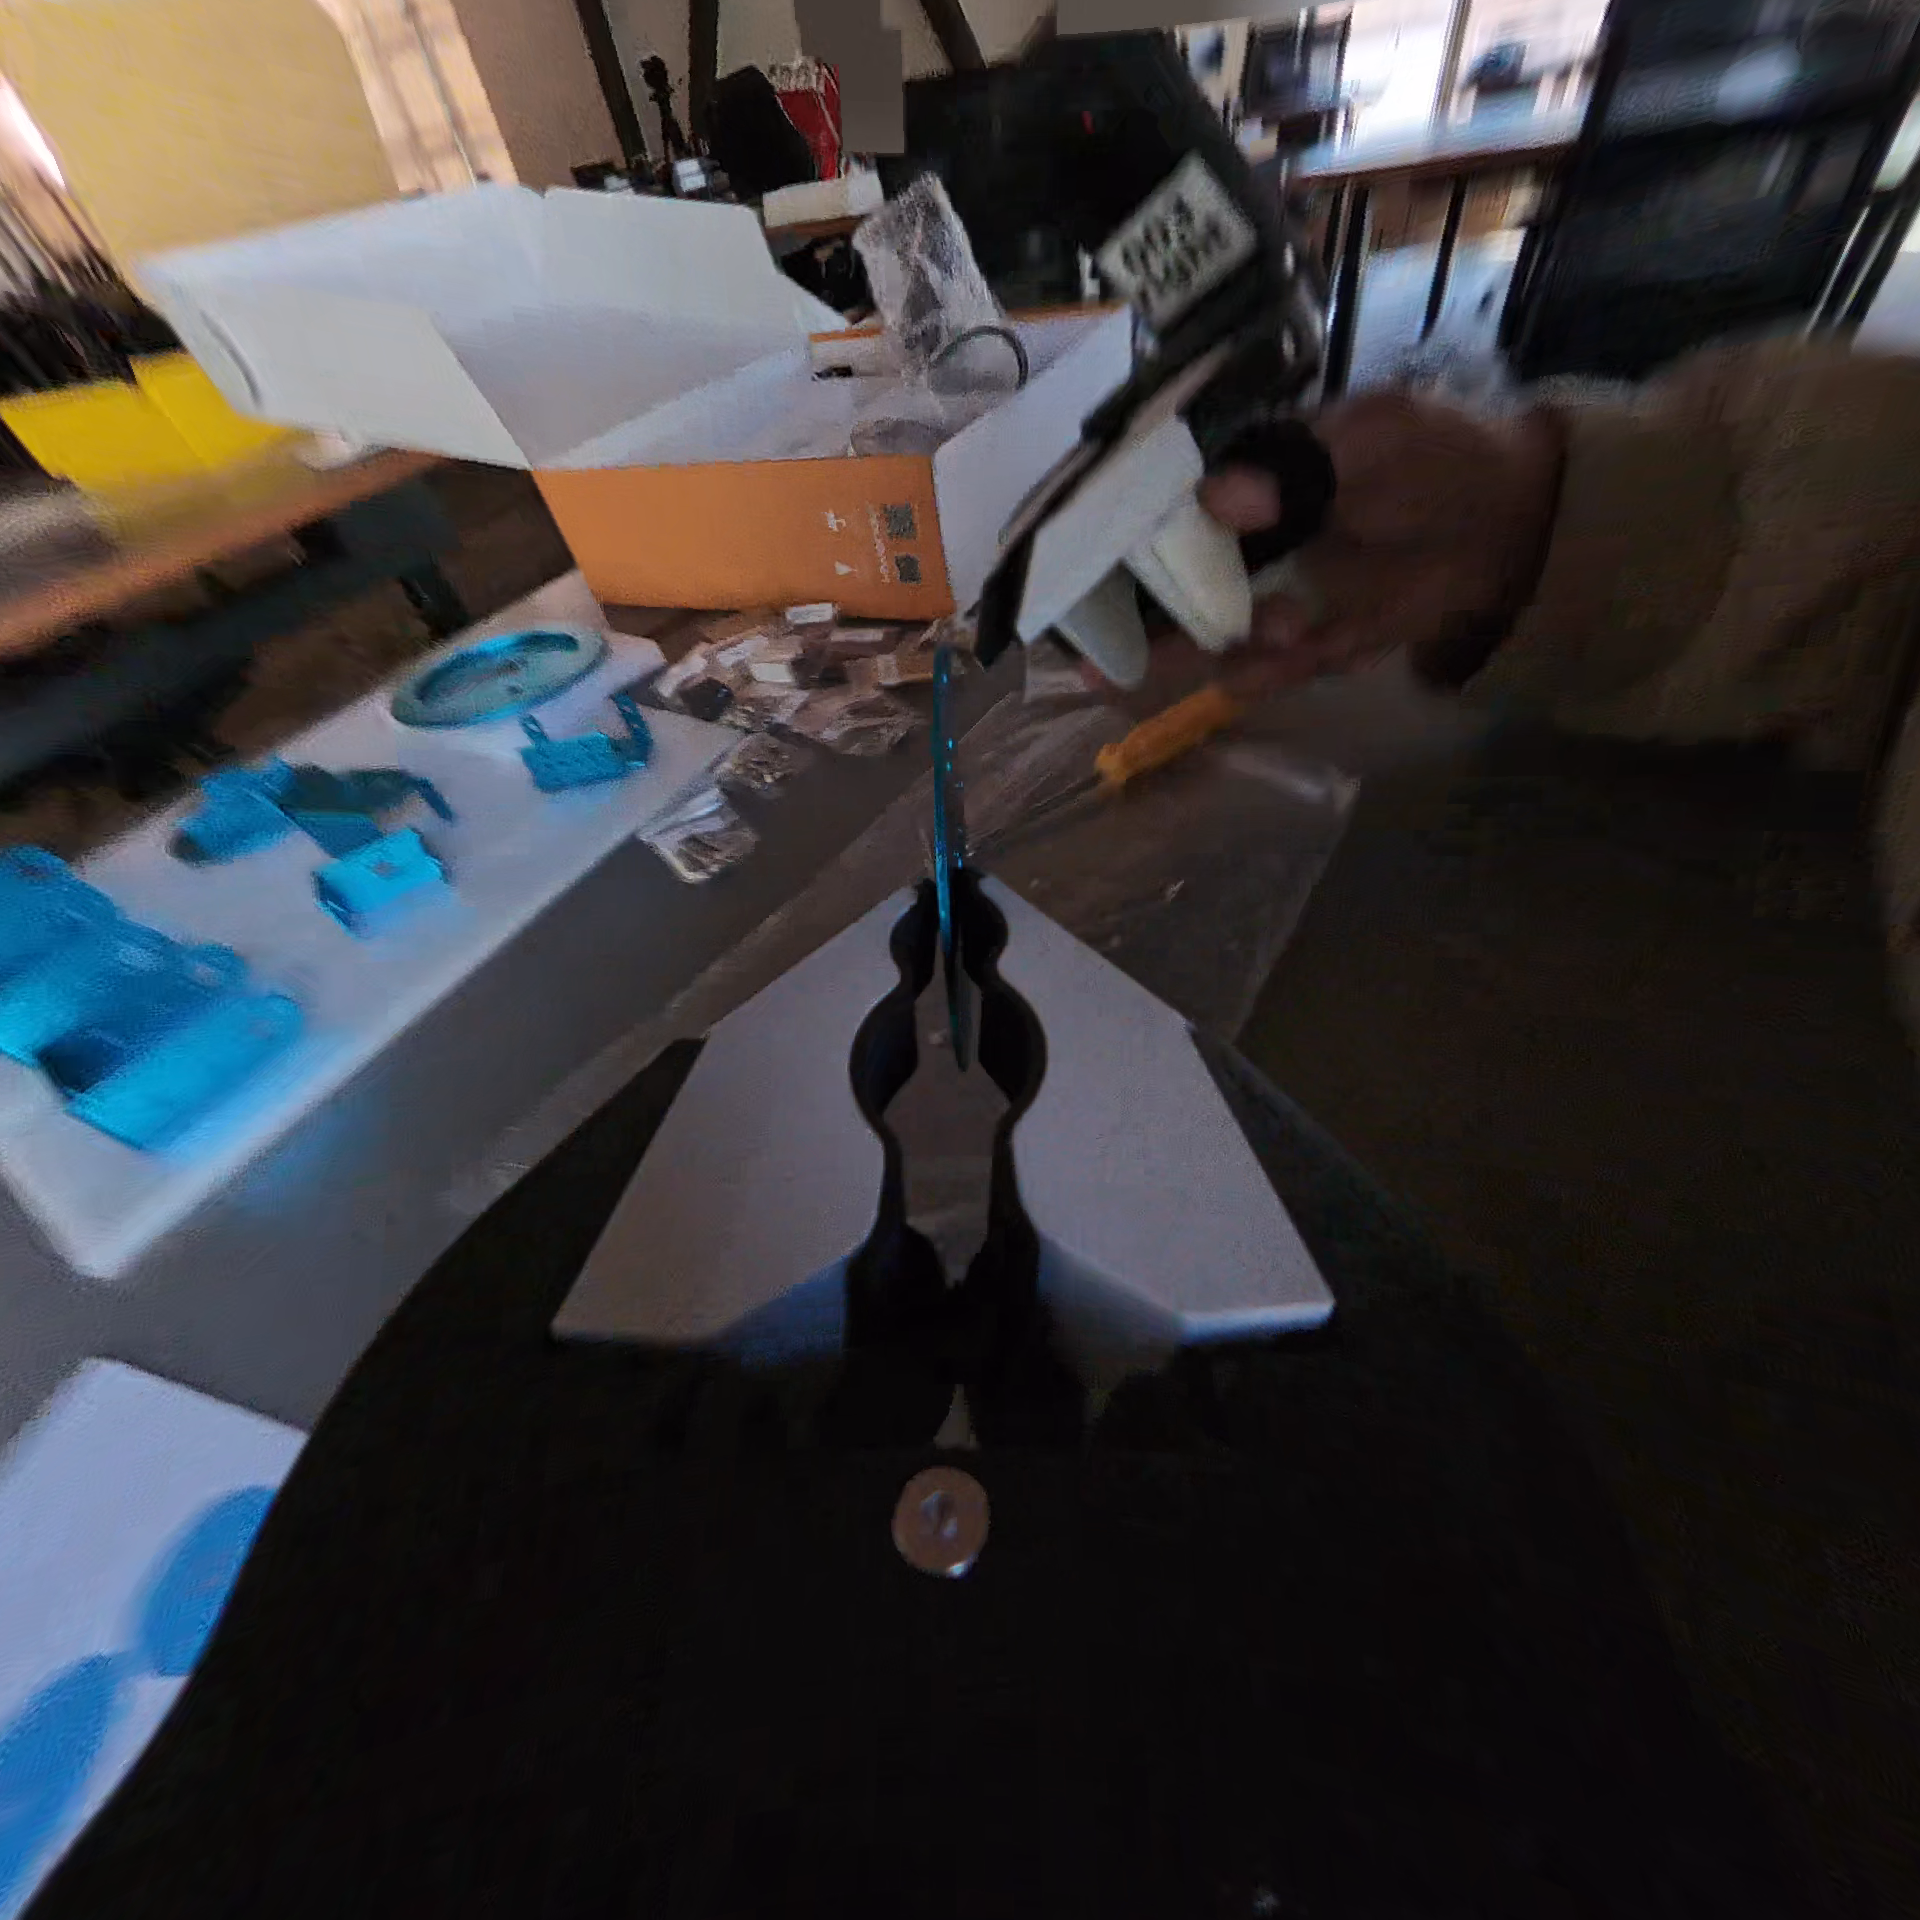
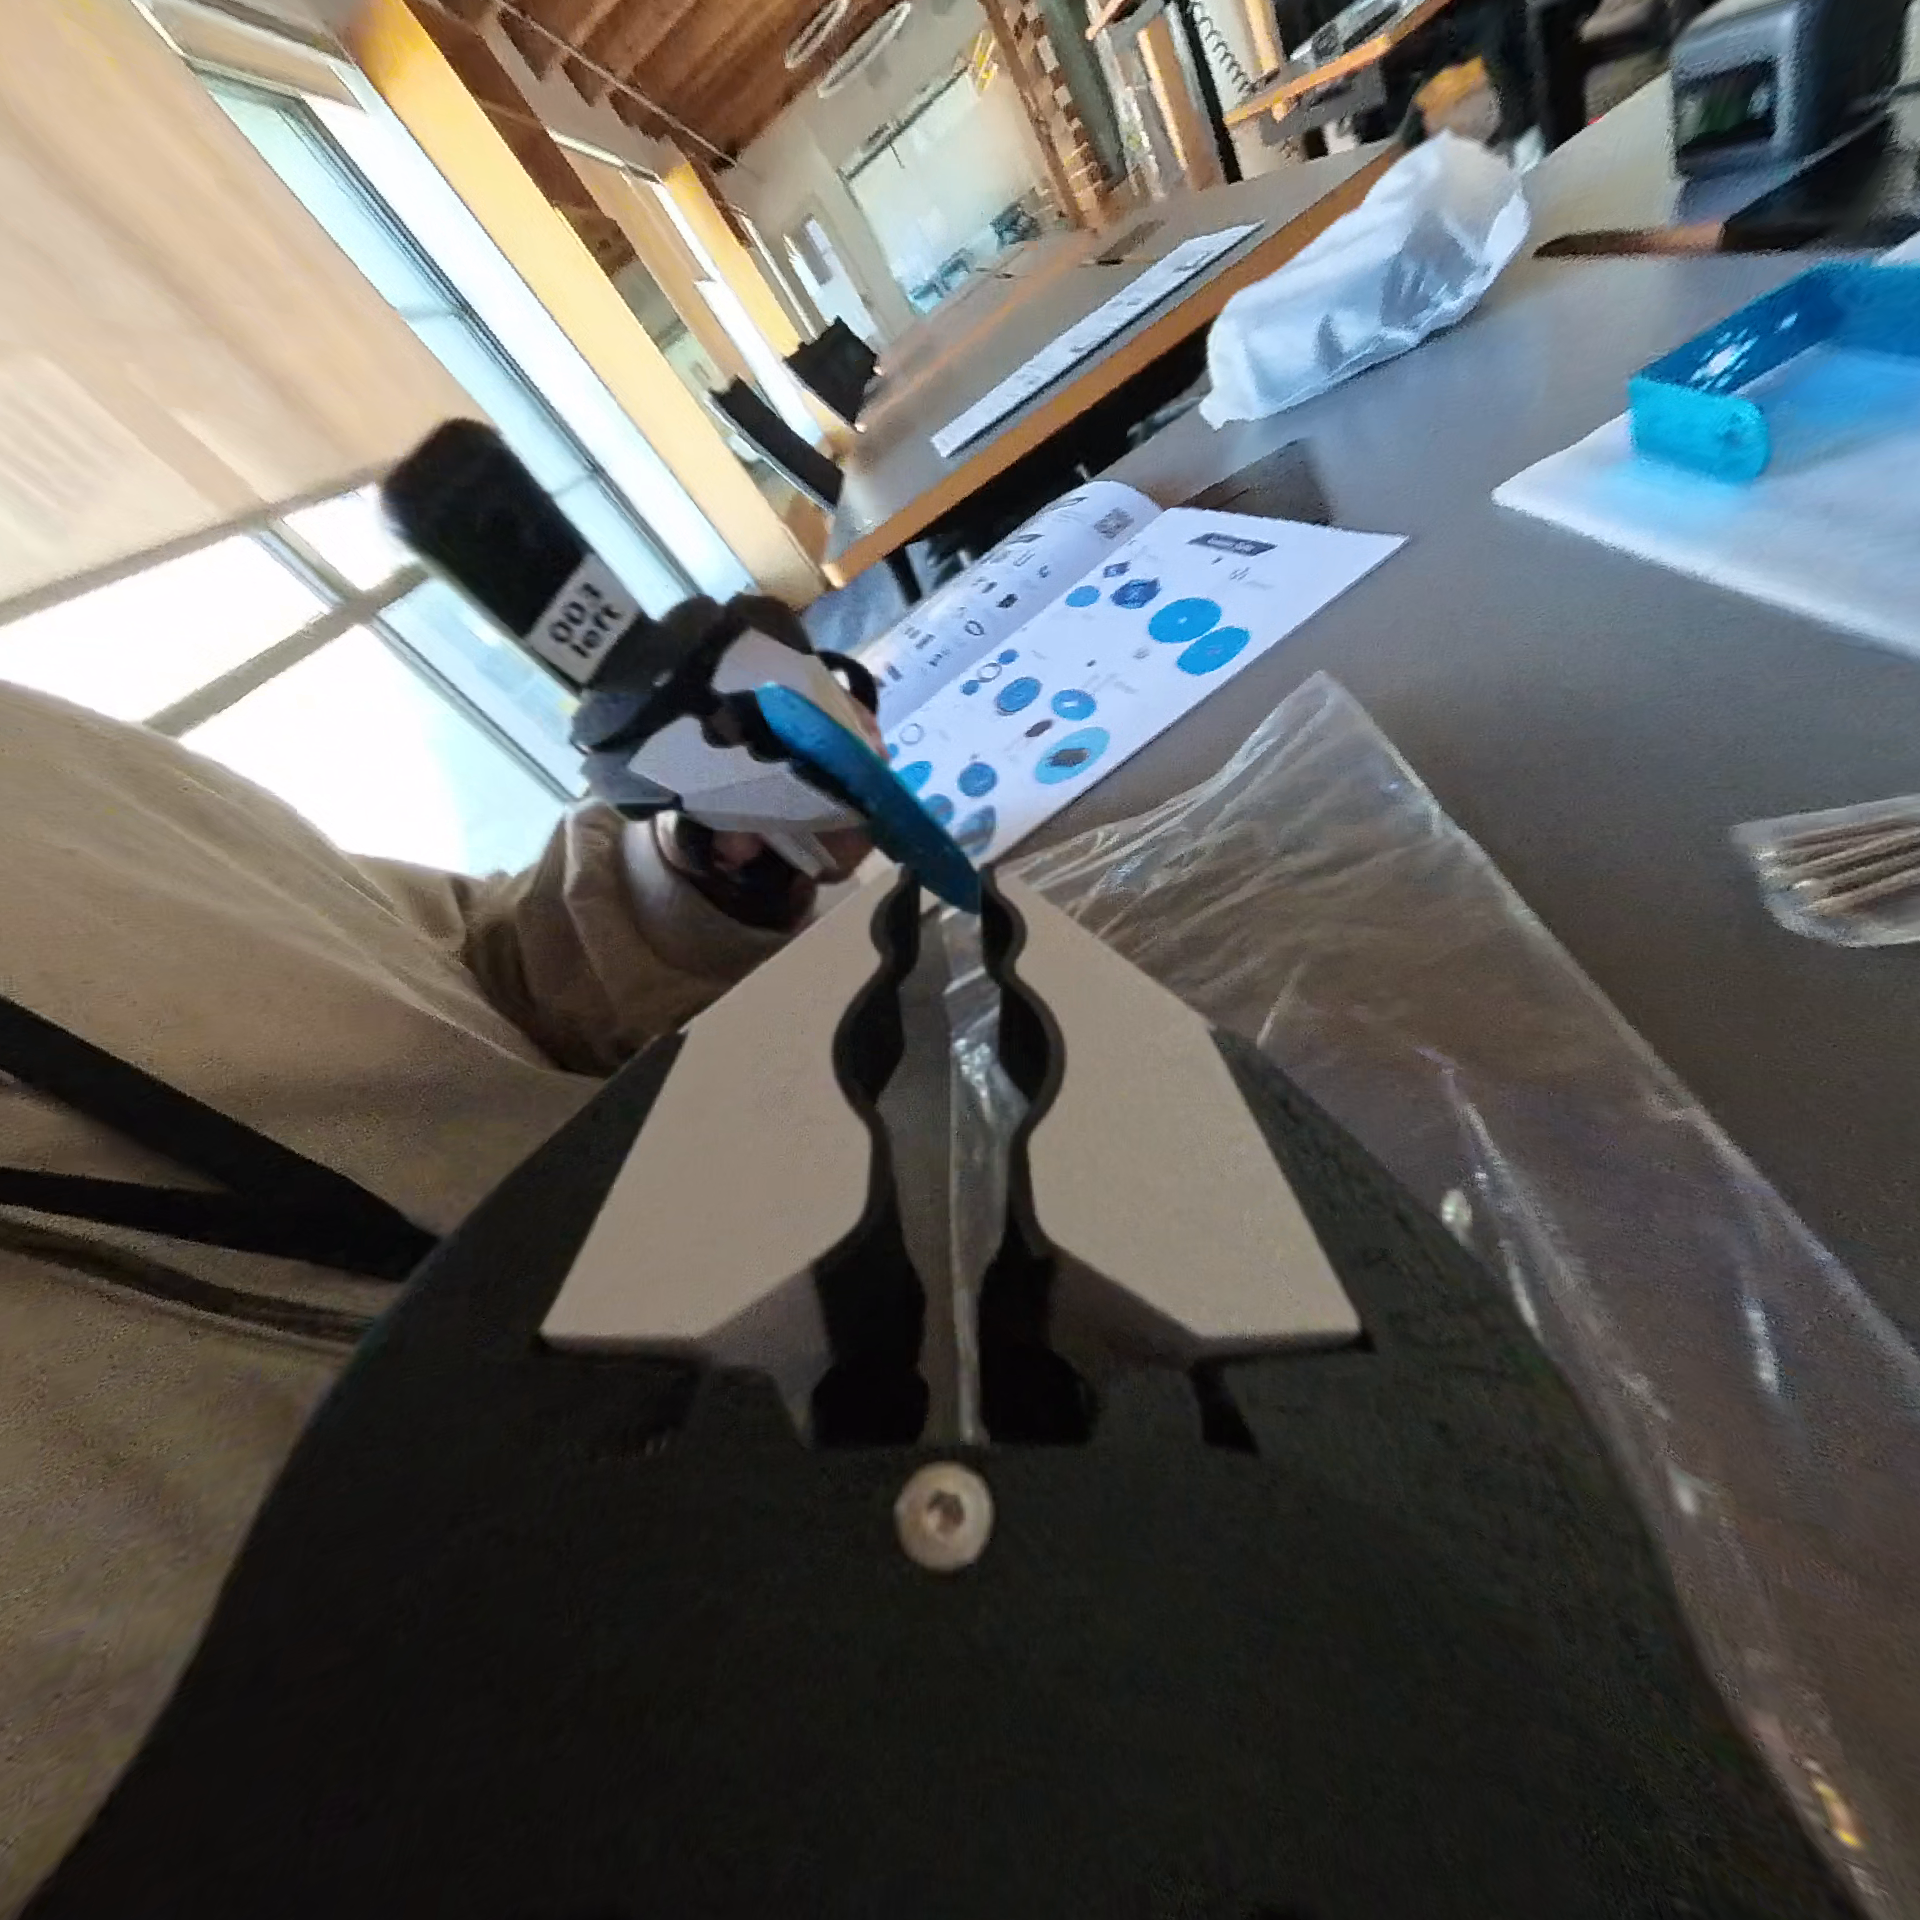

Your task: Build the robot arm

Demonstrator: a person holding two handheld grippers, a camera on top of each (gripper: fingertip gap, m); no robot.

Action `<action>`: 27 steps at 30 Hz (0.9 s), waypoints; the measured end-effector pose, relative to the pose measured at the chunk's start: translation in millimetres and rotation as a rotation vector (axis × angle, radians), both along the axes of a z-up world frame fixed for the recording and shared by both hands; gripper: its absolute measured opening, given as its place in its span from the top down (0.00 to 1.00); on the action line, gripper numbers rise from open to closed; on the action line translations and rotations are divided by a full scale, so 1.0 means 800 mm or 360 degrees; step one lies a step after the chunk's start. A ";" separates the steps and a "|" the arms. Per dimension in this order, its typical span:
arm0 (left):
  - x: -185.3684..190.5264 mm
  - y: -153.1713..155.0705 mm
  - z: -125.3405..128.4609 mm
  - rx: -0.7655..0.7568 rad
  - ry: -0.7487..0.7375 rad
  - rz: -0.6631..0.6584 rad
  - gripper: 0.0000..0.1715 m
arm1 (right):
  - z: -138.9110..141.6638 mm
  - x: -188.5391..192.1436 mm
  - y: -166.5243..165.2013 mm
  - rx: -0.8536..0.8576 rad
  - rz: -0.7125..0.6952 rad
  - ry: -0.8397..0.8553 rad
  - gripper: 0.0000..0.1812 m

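Blue disc (image 1: 948, 821), thin and flat, edge-on at the centre of the left wrist view: the left gripper (image 1: 951, 914) has its fingers pinched together on the disc's rim, so the plate stands upright out of the tips. From the right wrist view the same disc (image 2: 873, 795) shows as a blue oval just left of centre, sticking out of the left gripper (image 2: 800, 769) and tilted down toward the lens. Holding it by the rim keeps both faces free, I'd judge.

The right gripper (image 2: 951, 914) is closed on a clear plastic bag (image 2: 1455, 1039); a crinkled strip of the film runs down between its fingers, the rest spills away to the lower right over the grey table (image 2: 1558, 644). In the left view that right gripper (image 1: 1091, 520) comes in from upper right, tips low above the bag (image 1: 1122, 831), disc just beside them.

Further out: an open instruction booklet (image 2: 1143, 644) at centre, blue metal parts (image 1: 364, 831) on a white foam tray (image 1: 499, 831) at left, an orange-and-white box (image 1: 748, 530) above, a yellow-handled tool (image 1: 1164, 738) right of centre, blurred.
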State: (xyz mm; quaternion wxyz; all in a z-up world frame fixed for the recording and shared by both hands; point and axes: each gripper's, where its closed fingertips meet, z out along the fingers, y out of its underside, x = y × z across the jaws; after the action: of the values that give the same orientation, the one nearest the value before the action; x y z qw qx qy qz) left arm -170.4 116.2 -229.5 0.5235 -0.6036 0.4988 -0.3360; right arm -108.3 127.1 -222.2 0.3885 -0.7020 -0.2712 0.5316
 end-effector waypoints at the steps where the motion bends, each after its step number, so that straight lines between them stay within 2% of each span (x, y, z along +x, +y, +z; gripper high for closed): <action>1: -0.003 0.003 -0.002 0.0184 0.0111 0.0006 0.98 | 0.001 0.003 0.003 0.0077 -0.0027 -0.0055 0.94; 5: -0.007 0.021 -0.018 0.0755 0.0484 0.0013 0.98 | -0.001 -0.010 -0.001 0.0272 0.0005 -0.0185 0.78; 9: 0.003 0.036 -0.029 0.1233 0.0751 0.0000 0.98 | -0.026 -0.021 0.002 0.0352 0.0025 -0.0415 0.71; 12: 0.005 0.048 -0.049 0.1458 0.0985 -0.0052 0.98 | -0.037 -0.021 0.002 0.0365 0.0082 -0.0573 0.69; 16: 0.003 0.059 -0.069 0.1532 0.1187 -0.0122 0.98 | -0.049 -0.018 0.016 0.0246 0.0115 -0.0616 0.69; 20: -0.005 0.073 -0.089 0.1538 0.1292 -0.0108 0.98 | -0.065 -0.036 0.038 0.0293 0.0171 -0.0669 0.77; 27: -0.009 0.086 -0.108 0.1475 0.1326 -0.0036 0.98 | -0.105 -0.064 0.058 0.0354 0.0284 -0.0934 0.77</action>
State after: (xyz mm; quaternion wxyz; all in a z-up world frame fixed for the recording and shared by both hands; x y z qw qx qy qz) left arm -177.7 184.8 -316.0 0.4889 -0.3888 0.7614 0.1737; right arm -159.5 173.3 -306.4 0.3200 -0.7521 -0.4884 0.3058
